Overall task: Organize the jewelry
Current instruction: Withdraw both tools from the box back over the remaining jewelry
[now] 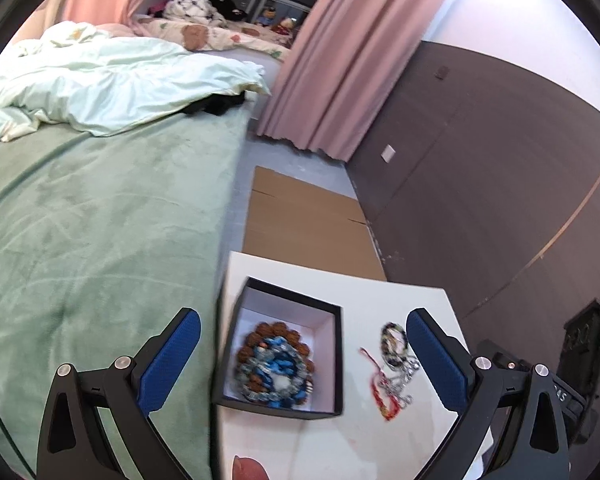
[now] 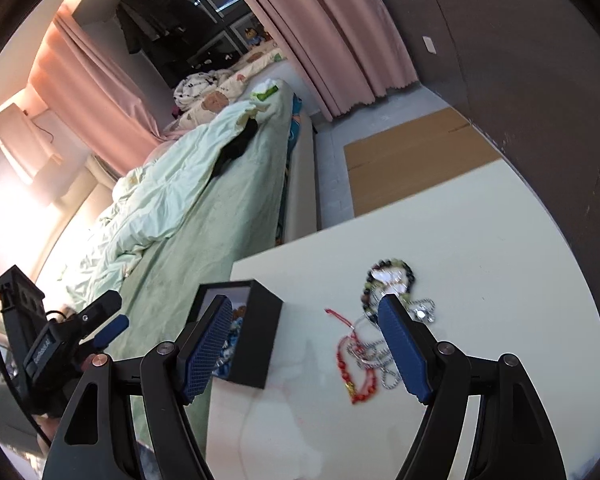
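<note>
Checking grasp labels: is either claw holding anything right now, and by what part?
Nothing held. Left claw and right claw are both wide open above the table; jewelry pile lies loose beside the black box.

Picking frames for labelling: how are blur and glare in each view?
Left wrist view: the black box and its beads are motion-smeared, fisheye bends the wall. Right wrist view: the red bracelet is slightly soft, with blown-out glare at the left edge.

Bedroom, dark window [image 2: 204, 12] at the far end, pink curtains [image 1: 340, 60] hanging to the grey floor [image 1: 300, 156]. Bed [image 1: 100, 220] under green sheet, pale rumpled duvet [image 1: 100, 76] on top. Brown panelled wall [image 1: 480, 180] opposite, flattened cardboard [image 1: 304, 220] beside it. White table [image 2: 440, 220] nearest.
</note>
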`<state>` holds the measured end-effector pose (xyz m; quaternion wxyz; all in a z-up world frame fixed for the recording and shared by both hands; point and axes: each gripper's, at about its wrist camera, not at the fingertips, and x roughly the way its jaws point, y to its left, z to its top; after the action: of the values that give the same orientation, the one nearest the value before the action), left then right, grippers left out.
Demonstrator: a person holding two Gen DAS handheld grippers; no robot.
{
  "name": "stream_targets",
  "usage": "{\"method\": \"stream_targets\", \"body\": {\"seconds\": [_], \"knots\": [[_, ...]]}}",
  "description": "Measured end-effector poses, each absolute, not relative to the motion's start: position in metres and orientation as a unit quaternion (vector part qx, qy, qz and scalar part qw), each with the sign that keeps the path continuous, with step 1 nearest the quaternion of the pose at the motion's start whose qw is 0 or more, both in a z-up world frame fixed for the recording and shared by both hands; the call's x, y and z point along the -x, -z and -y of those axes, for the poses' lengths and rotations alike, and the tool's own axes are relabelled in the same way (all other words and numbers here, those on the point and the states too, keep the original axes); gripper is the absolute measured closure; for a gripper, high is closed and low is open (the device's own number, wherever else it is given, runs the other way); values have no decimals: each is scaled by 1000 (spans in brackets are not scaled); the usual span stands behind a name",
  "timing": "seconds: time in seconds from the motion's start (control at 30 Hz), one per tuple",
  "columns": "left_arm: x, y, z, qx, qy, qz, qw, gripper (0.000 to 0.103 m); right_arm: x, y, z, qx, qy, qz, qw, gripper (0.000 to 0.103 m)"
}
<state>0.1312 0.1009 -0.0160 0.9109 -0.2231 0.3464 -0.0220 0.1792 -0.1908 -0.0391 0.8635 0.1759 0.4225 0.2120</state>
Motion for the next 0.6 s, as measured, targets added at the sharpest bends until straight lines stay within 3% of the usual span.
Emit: {"method": "stream_targets", "body": {"seconds": [0.07, 0.1, 0.13, 0.6], "knots": [[-130, 16, -94, 218, 28, -346, 912, 0, -182, 44, 194, -176, -209, -436, 857, 21], [-131, 16, -90, 215, 32, -348, 912, 0, -181, 48, 199, -174, -199, -444, 856, 6], [-131, 17, -86, 214, 38, -349, 911, 0, -181, 50, 204, -174, -183, -448, 858, 0], [-143, 36, -29, 180, 94, -403, 893, 1, -183, 74, 276, -221, -119, -484, 838, 0]]}}
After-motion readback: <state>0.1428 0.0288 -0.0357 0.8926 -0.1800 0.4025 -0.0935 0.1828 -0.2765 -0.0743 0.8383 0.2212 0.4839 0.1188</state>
